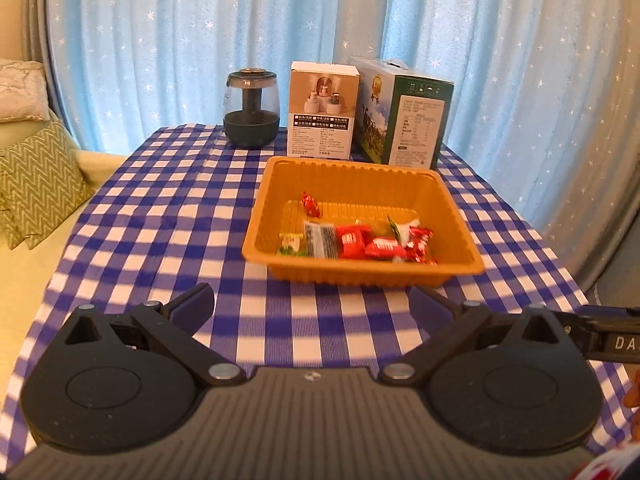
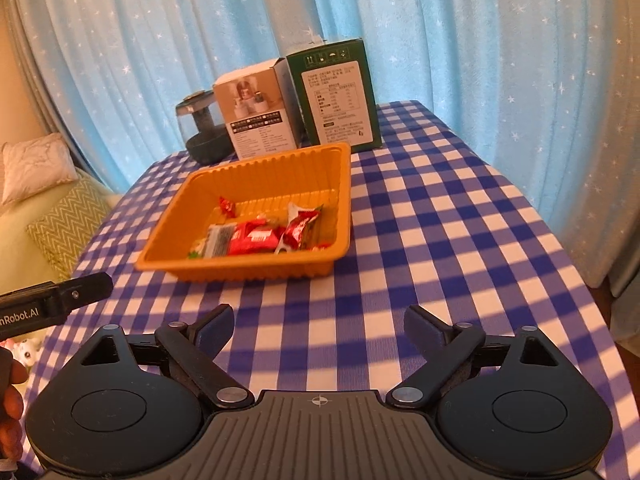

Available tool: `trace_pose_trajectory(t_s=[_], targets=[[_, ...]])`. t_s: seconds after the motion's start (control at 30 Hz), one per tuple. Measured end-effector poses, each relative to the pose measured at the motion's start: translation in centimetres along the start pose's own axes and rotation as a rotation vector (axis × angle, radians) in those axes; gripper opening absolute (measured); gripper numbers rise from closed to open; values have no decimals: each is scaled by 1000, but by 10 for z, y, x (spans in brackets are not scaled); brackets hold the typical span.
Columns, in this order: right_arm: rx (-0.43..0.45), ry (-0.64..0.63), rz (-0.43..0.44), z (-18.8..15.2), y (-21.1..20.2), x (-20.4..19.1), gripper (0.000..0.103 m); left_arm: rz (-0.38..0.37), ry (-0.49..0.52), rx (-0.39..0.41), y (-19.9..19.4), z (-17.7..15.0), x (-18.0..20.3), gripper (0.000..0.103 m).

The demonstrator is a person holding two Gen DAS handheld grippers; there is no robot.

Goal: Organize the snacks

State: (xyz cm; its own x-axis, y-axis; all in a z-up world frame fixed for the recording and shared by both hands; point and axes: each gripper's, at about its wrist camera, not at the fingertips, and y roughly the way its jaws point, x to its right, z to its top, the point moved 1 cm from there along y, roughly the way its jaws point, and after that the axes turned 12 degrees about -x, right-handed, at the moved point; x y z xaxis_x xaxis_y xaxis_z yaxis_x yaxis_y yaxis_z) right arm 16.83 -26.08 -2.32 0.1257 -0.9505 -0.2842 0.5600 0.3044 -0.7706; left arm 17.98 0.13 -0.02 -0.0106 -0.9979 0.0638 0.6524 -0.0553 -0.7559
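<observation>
1. Hovering over the near part of the checkered tablecloth [image 1: 152,208], the left gripper [image 1: 312,300] is seen with its fingers spread wide and nothing held between them.
2. The right gripper [image 2: 318,322] is likewise spread apart and empty, with bare cloth beneath and ahead of it; the two grippers are seen side by side, each showing at the edge of the other's view.
3. Past both grippers, near the table's middle, an orange plastic tray [image 1: 264,216] is set on the cloth.
4. Wrapped snacks are gathered along the tray's near wall: red packets [image 1: 366,242], a grey-striped packet [image 1: 318,238] and a green-and-white packet [image 1: 290,244]; a small red candy [image 1: 312,204] lies apart, farther back.
5. Open cloth is left on both sides of the tray, out to the table edges.
6. Behind the tray, a dark humidifier [image 1: 251,110], a white box [image 1: 322,110] and a green box [image 1: 416,120] are lined up along the far edge, before a blue starred curtain [image 1: 160,32].
</observation>
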Motion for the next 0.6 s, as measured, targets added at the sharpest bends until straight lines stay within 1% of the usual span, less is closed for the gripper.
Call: trace_pose_trajectory(t_s=[0.1,0.27,0.43,0.5,0.6], targets=[[-3,-15,-4,-11,-19,-7,93,3,-4,4,-24,-15,5,103],[21,-16,13,-31,-52,-16,93,9,-48,21,-61,-35,9,103],[25,-29,6,-45,-78,-21,93,9,-55,25,-91,-51,16,103],[29,-28,-5,-51,-88,-23,93,23,-47,25,-102,-58,19,103],[23,-44,-20,-60,-101,-27,93,41,-66,30,-119,-66,19,103]])
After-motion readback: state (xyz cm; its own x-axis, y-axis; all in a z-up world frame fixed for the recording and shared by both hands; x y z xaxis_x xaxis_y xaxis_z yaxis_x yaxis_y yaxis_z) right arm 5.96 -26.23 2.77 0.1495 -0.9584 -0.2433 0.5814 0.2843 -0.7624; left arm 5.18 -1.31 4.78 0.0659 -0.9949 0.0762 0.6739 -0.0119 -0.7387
